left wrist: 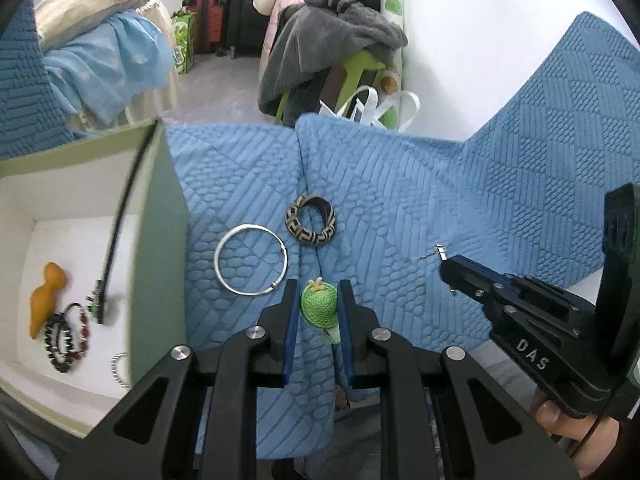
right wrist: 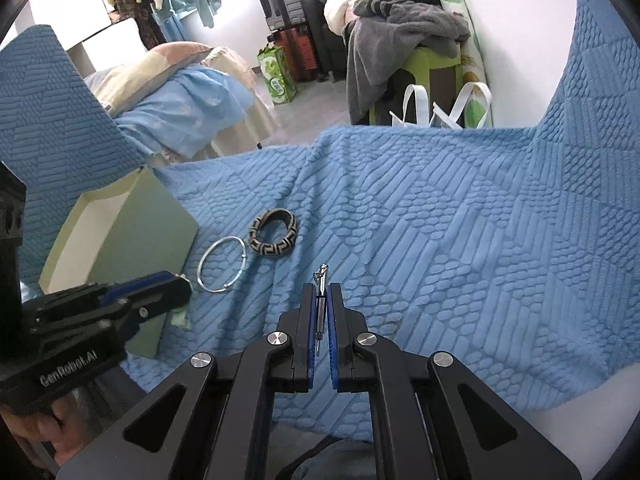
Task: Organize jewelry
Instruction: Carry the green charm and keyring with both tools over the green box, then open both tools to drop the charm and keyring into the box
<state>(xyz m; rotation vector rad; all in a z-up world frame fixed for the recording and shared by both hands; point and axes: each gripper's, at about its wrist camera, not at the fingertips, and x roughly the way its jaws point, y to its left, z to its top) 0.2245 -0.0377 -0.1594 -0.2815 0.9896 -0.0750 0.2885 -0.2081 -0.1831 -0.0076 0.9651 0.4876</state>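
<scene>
My left gripper is shut on a green crocheted hat charm, held above the blue quilted cover. My right gripper is shut on a thin silver clasp piece; it also shows in the left wrist view. A silver bangle and a black-and-tan patterned bangle lie on the cover beyond the left gripper. An open green box with a white inside stands at the left and holds an orange piece, beaded bracelets and a black cord.
The blue cover rises as a cushion at the right. Beyond its far edge are a bed, a clothes-piled stool and a white-handled bag. The left gripper's body sits next to the box.
</scene>
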